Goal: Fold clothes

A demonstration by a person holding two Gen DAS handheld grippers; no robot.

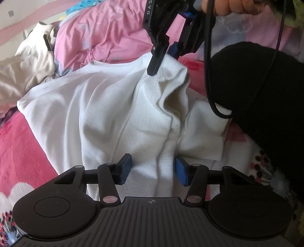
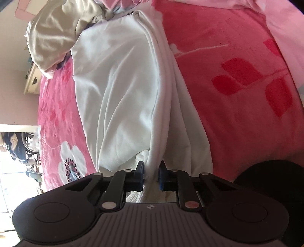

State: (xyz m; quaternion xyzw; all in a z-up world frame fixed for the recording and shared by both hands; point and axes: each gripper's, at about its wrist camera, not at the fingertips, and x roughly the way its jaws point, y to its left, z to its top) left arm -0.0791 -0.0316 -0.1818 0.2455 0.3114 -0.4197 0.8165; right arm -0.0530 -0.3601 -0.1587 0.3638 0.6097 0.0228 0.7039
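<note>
A white garment (image 1: 98, 106) lies stretched over the pink floral bed cover (image 1: 20, 148). At the bottom of the left wrist view, my left gripper (image 1: 153, 170) holds a thick ribbed fold of the garment. The cloth fills the gap between its blue pads (image 1: 125, 169). My right gripper (image 1: 167, 55) comes in from above, held by a hand (image 1: 228, 7), and is shut on a raised edge of the garment. In the right wrist view, the right gripper (image 2: 151, 176) pinches a narrow bunch of the white garment (image 2: 117, 85), which runs away from it in long folds.
A pink quilt (image 1: 106, 32) and a beige garment (image 1: 22, 72) are heaped at the far side of the bed. A black-clothed part of the person (image 1: 266, 98) and a black cable (image 1: 209, 79) lie to the right. A pink wall (image 2: 13, 95) and a doorway (image 2: 17, 161) show on the left.
</note>
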